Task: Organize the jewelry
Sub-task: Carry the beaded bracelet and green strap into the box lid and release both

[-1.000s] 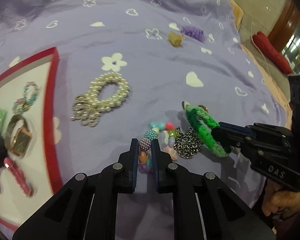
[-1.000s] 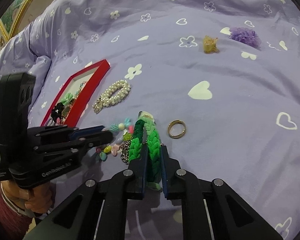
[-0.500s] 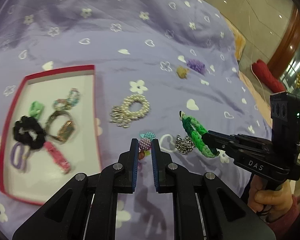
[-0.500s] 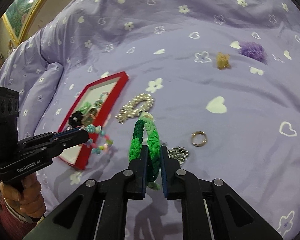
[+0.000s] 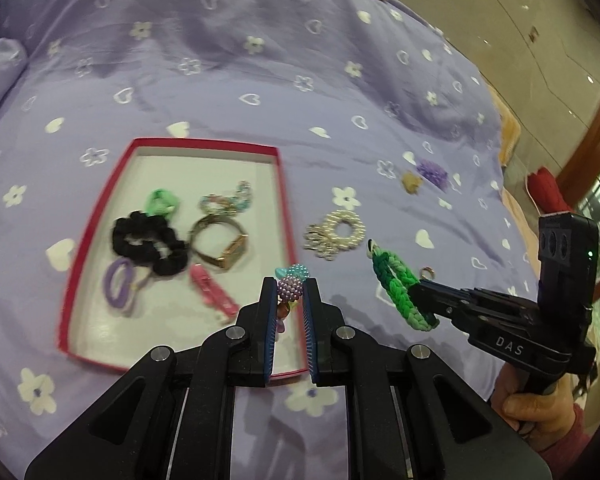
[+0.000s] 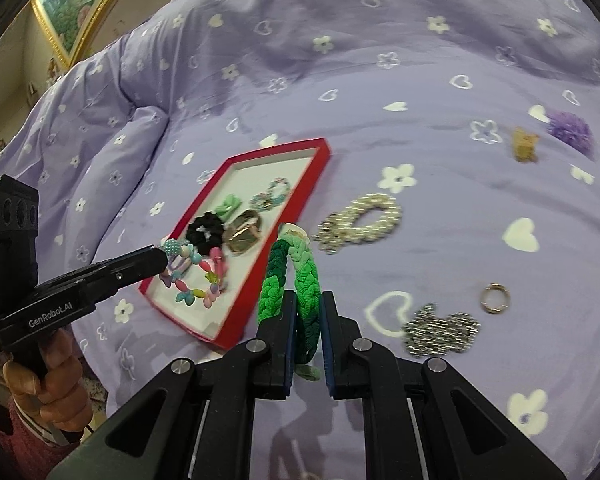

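The left tool (image 5: 290,300) is gripping a colourful beaded bracelet (image 6: 192,280), which is dangling over the near corner of the red-rimmed tray (image 5: 172,143) on the purple bedspread (image 5: 300,80). The right tool (image 6: 306,320) is clenching a green braided bracelet (image 6: 296,276) in the air just beside the tray's right edge. The step in hand appears to be carrying both pieces to the tray, where a black scrunchie (image 5: 148,244), a watch (image 5: 224,246) and a pink clip (image 5: 212,294) are lying. Next, each tool probably needs lowering over bare tray floor, then releasing. A pearl bracelet (image 6: 360,218), a silver chain (image 6: 440,330) and a ring (image 6: 495,298) are waiting on the bed.
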Tool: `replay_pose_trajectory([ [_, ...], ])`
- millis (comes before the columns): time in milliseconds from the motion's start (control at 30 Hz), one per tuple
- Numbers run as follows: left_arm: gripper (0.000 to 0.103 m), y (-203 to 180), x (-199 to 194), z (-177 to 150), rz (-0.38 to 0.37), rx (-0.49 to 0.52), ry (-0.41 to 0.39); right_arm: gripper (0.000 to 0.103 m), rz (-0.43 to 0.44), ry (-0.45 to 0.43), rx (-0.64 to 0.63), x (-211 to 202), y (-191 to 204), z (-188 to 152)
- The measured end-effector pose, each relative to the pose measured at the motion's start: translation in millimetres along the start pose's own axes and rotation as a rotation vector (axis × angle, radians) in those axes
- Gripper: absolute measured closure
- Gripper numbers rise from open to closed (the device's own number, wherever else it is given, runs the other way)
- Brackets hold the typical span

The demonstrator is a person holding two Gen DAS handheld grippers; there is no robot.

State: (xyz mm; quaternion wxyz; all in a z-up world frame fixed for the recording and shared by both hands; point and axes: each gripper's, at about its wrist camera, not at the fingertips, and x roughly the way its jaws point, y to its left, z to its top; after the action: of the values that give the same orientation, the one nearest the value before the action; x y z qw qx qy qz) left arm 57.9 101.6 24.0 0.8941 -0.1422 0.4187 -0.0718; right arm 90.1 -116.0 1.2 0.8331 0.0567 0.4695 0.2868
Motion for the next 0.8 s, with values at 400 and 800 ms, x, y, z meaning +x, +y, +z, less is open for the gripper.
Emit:
replay_pose_trajectory([
  [400, 0.092, 46, -14, -6, 0.049, -0.089, -0.020, 0.092, 0.064, 0.033, -0.065, 24, 43, 8],
  [800, 0.092, 72, -10, -10, 0.066, -0.143, -0.016, 0.092, 0.109, 0.078, -0.109, 53, 73, 12],
])
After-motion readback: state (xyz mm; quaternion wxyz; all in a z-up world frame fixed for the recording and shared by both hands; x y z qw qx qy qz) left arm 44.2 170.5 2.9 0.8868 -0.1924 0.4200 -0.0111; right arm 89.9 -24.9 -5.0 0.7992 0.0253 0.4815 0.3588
